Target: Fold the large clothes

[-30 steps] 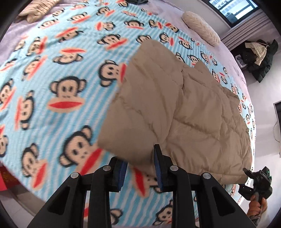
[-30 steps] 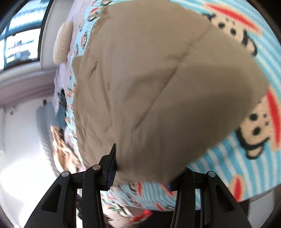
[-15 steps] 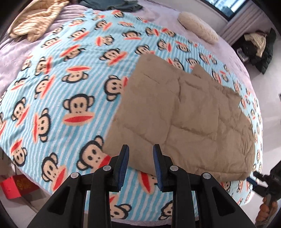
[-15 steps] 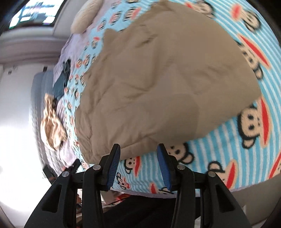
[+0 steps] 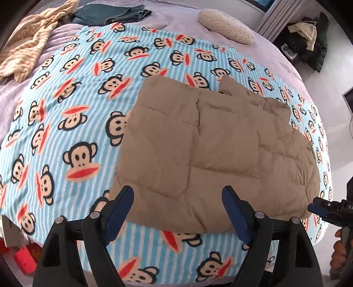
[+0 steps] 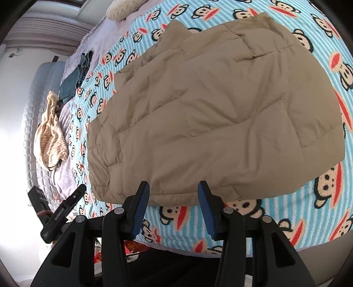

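Beige quilted fabric, a padded jacket [image 5: 211, 154], lies folded flat on the monkey-print fleece blanket [image 5: 66, 123] that covers the bed, near the front edge of it. The left gripper [image 5: 177, 212] is held above the near left corner of the jacket; its jaws have just been opening and now stand wide apart, with nothing pressed between the blue pads [image 5: 120, 209]. The right gripper [image 6: 173, 205] is held over the near hem at the other side; its jaws have also been opening a little, and no fabric is clamped between them. So the jacket is released by both tools and is resting by its own weight.

The step in hand is judged to be the letting go after one fold, before the next fold is prepared. To do it well, the grippers should be lifted straight away from the hem, so that the padded layers are not dragged or opened again. The filling looks springy, so the fold may rise; a light press along the crease could be needed. For the next fold, the two near corners should be taken at equal depth, and all layers should be caught together, otherwise only the upper layer is carried.

A striped cream garment [image 5: 28, 44] and dark jeans [image 5: 110, 15] wait at the far side, well apart.
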A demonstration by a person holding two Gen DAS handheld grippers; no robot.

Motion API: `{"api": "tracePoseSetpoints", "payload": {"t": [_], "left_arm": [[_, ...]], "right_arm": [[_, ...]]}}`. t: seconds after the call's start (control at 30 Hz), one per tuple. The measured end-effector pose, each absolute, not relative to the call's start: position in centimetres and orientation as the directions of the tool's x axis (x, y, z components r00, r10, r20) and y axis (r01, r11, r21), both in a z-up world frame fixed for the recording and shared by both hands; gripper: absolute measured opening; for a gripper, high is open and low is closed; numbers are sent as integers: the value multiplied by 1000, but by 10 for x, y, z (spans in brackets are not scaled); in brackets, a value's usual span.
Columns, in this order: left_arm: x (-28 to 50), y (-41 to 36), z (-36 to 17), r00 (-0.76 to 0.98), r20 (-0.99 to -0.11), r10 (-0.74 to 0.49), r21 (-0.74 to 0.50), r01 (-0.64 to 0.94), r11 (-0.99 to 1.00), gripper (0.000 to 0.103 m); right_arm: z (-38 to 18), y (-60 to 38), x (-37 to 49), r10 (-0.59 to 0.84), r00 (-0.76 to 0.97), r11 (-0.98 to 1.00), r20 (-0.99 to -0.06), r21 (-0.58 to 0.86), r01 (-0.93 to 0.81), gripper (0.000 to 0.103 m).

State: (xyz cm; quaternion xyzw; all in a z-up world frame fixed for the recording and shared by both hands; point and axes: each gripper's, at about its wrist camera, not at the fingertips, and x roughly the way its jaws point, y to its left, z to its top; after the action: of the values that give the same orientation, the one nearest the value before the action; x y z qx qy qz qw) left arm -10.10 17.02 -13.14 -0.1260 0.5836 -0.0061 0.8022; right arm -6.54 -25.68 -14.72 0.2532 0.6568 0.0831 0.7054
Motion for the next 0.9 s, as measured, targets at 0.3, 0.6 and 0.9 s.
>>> {"api": "tracePoseSetpoints", "payload": {"t": [0.3,0.6,0.9], "left_arm": [[-95,169,-136,289,-948,-130,-174,-132,976,92],[-88,168,-138,286,-951,-115,-155,-122,980,93],[-79,168,-146,261,-959,-108,-142,-115,983,93]], "right_arm": [[-147,-243,-60,404,110,884,-908,419,209,73],[-146,-234,-56,343,125,911,-931,363,196,84],[-142,-220,-55,262,175,946,-949,289,149,103]]}}
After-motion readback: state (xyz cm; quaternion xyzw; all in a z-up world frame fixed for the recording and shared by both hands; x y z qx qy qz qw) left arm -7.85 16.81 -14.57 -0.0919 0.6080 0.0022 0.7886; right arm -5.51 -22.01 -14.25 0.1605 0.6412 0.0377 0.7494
